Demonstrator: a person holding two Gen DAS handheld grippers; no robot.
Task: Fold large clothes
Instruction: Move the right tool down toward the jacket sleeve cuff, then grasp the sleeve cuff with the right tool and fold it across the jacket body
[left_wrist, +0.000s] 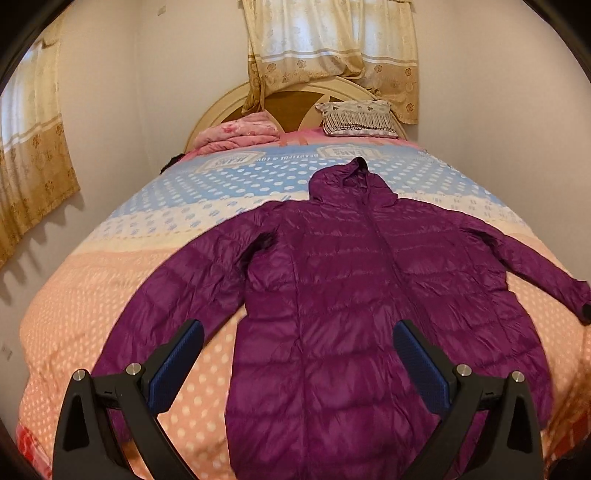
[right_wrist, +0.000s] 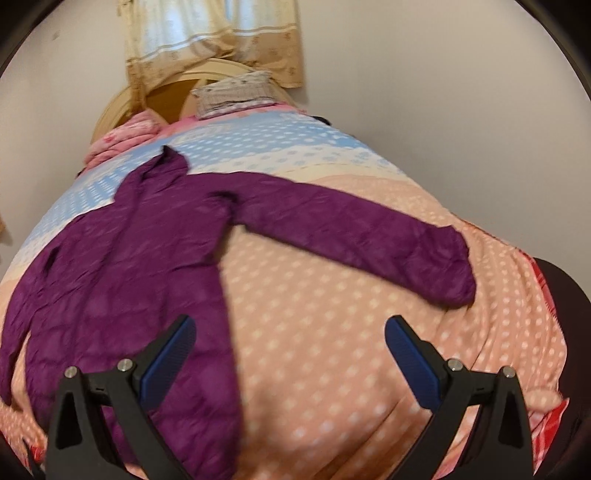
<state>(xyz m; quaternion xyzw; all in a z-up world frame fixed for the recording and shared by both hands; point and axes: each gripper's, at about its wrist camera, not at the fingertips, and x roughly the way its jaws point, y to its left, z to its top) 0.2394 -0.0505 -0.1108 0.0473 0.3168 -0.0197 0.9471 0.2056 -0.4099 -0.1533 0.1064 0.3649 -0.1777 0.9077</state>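
A long purple hooded puffer jacket (left_wrist: 332, 288) lies flat and face up on the bed (left_wrist: 92, 295), hood toward the headboard and both sleeves spread outward. My left gripper (left_wrist: 297, 330) hovers open above the jacket's lower body, nothing between its blue pads (left_wrist: 177, 365). In the right wrist view the same jacket (right_wrist: 122, 280) fills the left side, its right sleeve (right_wrist: 369, 236) stretching across the bedspread (right_wrist: 332, 350). My right gripper (right_wrist: 290, 330) is open over bare bedspread, below that sleeve's cuff and right of the jacket's hem.
A folded pink blanket (left_wrist: 236, 134) and a patterned pillow (left_wrist: 358, 118) lie by the rounded headboard (left_wrist: 221, 107). Curtains (left_wrist: 332, 48) hang behind it, walls close on both sides. A dark shape (right_wrist: 561, 325) sits at the bed's right edge.
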